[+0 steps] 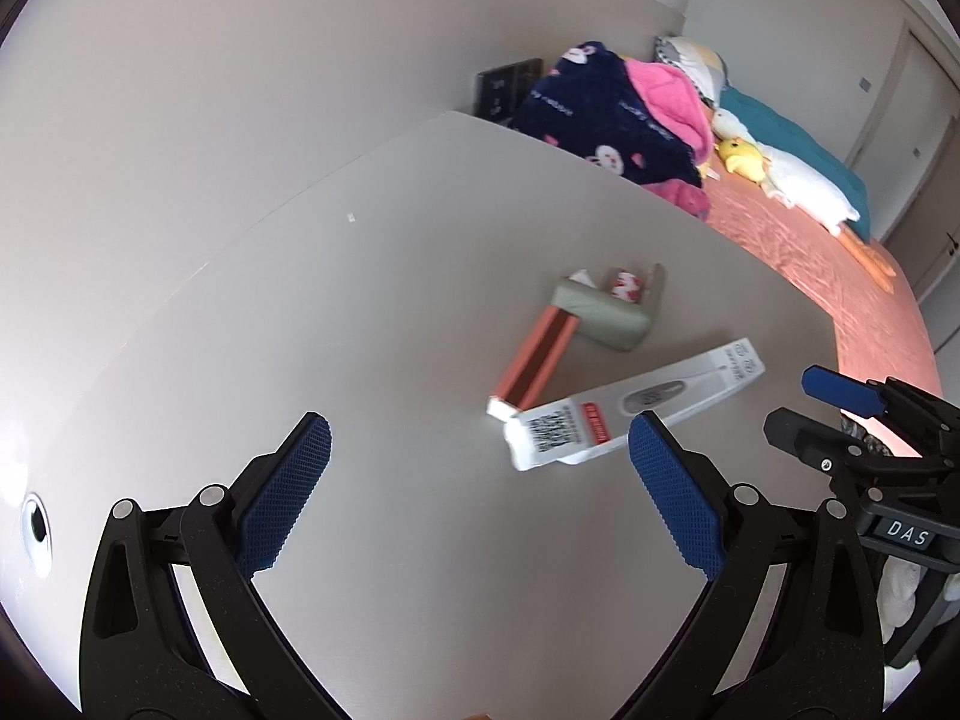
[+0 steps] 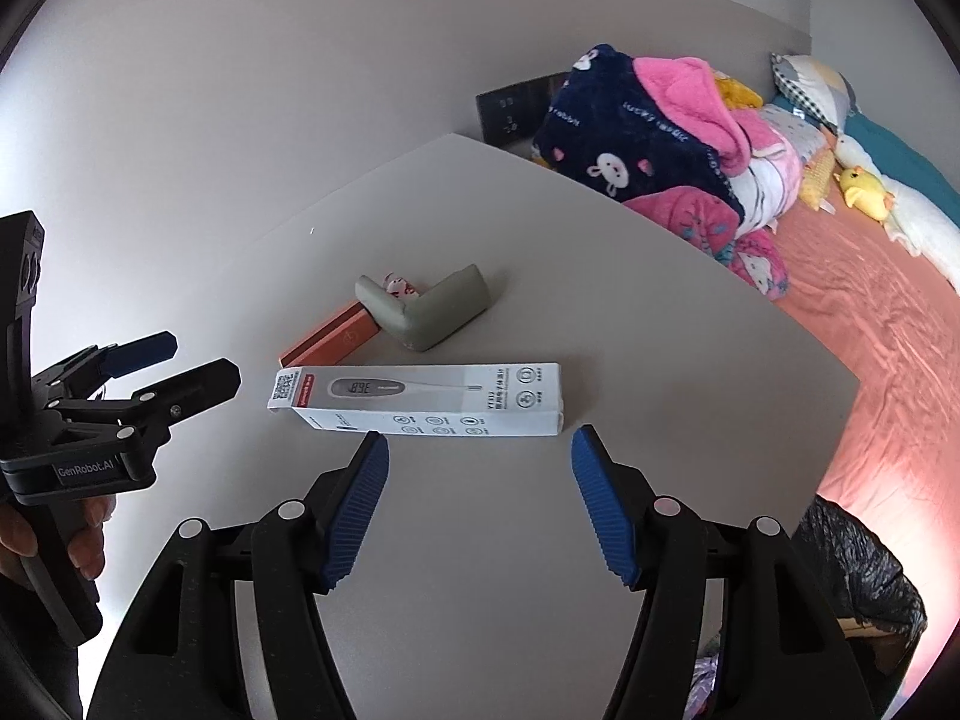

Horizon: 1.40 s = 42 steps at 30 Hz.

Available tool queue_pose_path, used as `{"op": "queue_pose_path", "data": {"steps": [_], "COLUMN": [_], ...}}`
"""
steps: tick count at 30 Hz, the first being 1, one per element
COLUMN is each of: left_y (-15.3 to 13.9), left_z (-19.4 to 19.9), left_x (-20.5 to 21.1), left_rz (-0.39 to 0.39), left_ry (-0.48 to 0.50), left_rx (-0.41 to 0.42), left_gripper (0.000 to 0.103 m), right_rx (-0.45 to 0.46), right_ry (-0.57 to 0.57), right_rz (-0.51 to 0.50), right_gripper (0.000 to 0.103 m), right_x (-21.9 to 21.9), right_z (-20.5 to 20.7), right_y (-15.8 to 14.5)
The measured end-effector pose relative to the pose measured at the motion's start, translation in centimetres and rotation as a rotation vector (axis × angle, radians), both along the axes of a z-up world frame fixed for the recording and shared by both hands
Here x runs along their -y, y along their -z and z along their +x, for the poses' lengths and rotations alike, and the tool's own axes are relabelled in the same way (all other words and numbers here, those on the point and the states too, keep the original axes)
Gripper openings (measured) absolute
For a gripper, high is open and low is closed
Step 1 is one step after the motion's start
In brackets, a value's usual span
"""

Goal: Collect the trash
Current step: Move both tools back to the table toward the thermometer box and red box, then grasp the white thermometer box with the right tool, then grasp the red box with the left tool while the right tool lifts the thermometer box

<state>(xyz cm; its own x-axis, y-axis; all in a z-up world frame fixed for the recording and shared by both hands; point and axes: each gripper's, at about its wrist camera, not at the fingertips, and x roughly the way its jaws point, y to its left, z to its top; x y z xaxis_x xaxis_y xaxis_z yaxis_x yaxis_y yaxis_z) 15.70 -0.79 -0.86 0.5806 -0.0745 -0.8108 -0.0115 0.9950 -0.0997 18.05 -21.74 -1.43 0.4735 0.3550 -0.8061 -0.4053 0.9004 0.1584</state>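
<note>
A white thermometer box [image 2: 420,399] lies flat on the grey table [image 2: 510,540]; it also shows in the left wrist view [image 1: 636,411]. Behind it lie an orange box [image 2: 330,339], a grey-green foam corner piece [image 2: 429,312] and a small red-and-white wrapper [image 2: 397,286]. My right gripper [image 2: 477,450] is open and empty, just in front of the thermometer box. My left gripper [image 1: 480,438] is open and empty, with the box's near end close to its right finger. The left gripper also shows at the left of the right wrist view [image 2: 180,363].
A bin lined with a black bag [image 2: 858,576] stands below the table's right edge. A bed with an orange sheet [image 2: 888,324], a pile of pink and navy blankets [image 2: 660,144] and plush toys [image 1: 744,159] lies beyond the table. A wall runs along the left.
</note>
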Motion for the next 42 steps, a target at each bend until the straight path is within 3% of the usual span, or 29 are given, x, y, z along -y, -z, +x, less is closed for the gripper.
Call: {"op": "queue_pose_path", "data": {"steps": [4, 11, 18, 22, 25, 29, 33, 40, 42], "left_y": [0.3, 0.7, 1.1, 1.2, 1.2, 1.2, 1.2, 1.3, 1.4], "left_z": [-0.1, -0.3, 0.0, 0.0, 0.1, 0.2, 0.3, 0.8, 1.0], "left_x": [-1.7, -4.1, -5.4, -5.4, -5.3, -5.2, -5.1, -4.0, -3.7], "left_rz": [-0.008, -0.026, -0.049, -0.051, -0.048, -0.046, -0.047, -0.048, -0.049], "left_ry": [-0.041, -0.103, -0.136, -0.139, -0.135, -0.129, -0.127, -0.097, -0.086], "left_rx": [-0.003, -0.009, -0.015, -0.016, -0.017, -0.019, -0.020, -0.023, -0.023], "left_gripper": [0.096, 0.096, 0.096, 0.096, 0.096, 0.096, 0.096, 0.096, 0.096], "right_rx": [-0.021, 0.017, 0.058, 0.075, 0.039, -0.031, -0.030, -0.074, -0.088], "right_ry": [-0.113, -0.236, -0.444, -0.481, -0.488, -0.487, -0.491, -0.546, -0.558], "right_rz": [-0.045, -0.104, -0.212, -0.246, -0.251, -0.252, -0.258, -0.268, -0.283], "right_gripper": [0.069, 0.073, 0.080, 0.080, 0.080, 0.068, 0.058, 0.029, 0.029], "right_x": [-1.8, -4.0, -6.3, -7.1, -7.4, -7.7, -7.8, -7.5, -7.4], "right_z": [0.8, 1.6, 1.5, 1.8, 2.6, 3.4, 2.8, 0.8, 0.2], "right_y": [1.3, 1.8, 2.4, 2.5, 2.7, 3.2, 3.6, 4.0, 4.0]}}
